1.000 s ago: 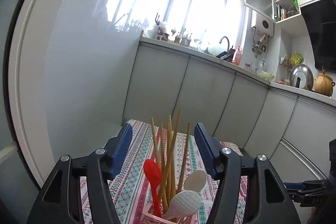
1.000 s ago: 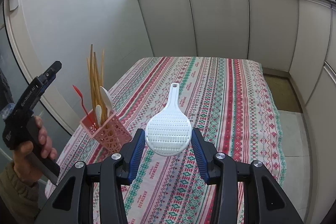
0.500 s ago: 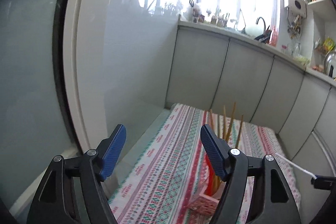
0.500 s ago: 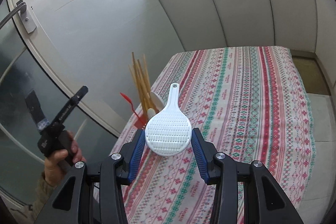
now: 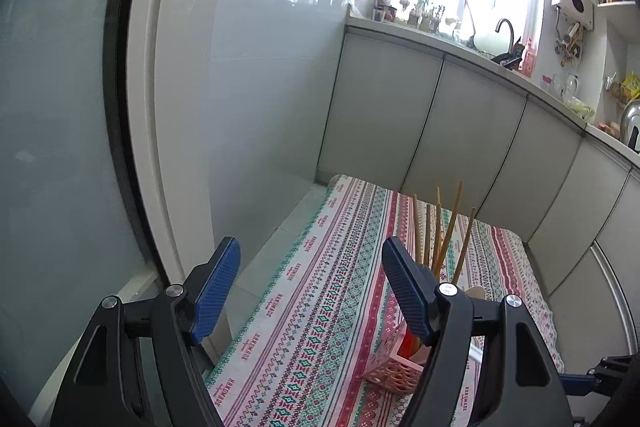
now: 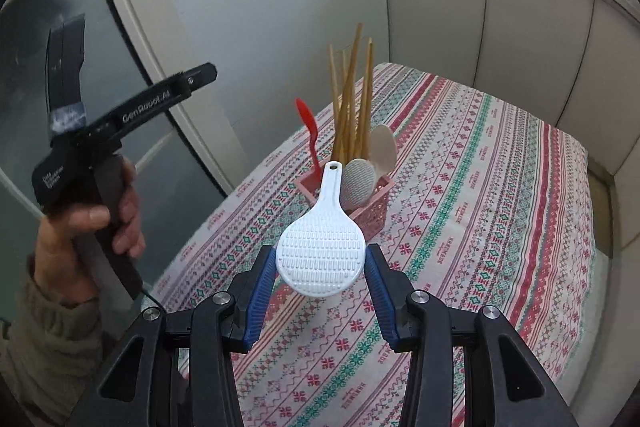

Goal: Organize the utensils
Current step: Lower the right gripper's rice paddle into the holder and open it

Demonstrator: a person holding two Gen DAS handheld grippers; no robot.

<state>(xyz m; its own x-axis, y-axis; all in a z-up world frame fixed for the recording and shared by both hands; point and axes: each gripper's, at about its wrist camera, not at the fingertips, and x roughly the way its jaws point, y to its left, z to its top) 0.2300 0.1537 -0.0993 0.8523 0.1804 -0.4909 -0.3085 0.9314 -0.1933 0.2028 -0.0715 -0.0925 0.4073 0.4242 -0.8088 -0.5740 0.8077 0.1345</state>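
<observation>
My right gripper (image 6: 320, 261) is shut on the round head of a white rice paddle (image 6: 320, 251), whose handle points away toward a pink utensil basket (image 6: 376, 211). The basket stands on the patterned tablecloth (image 6: 480, 227) and holds several wooden chopsticks (image 6: 352, 99), a red spoon (image 6: 308, 123), a white spoon (image 6: 384, 147) and another white paddle (image 6: 360, 183). My left gripper (image 5: 312, 283) is open with nothing between its fingers; the basket (image 5: 394, 373) sits half hidden behind its right finger (image 5: 404, 291). In the right wrist view, a hand (image 6: 92, 223) holds that left gripper up beside the table's left edge.
A grey glass sliding door (image 5: 60, 147) and a white tiled wall (image 5: 260, 107) run along the table's left side. Grey kitchen cabinets (image 5: 440, 131) under a countertop with a sink tap (image 5: 506, 27) stand beyond the table's far end.
The right gripper has carried the paddle left, up to the basket. The left gripper has opened wider and swung left off the basket, which now lies behind its right finger.
</observation>
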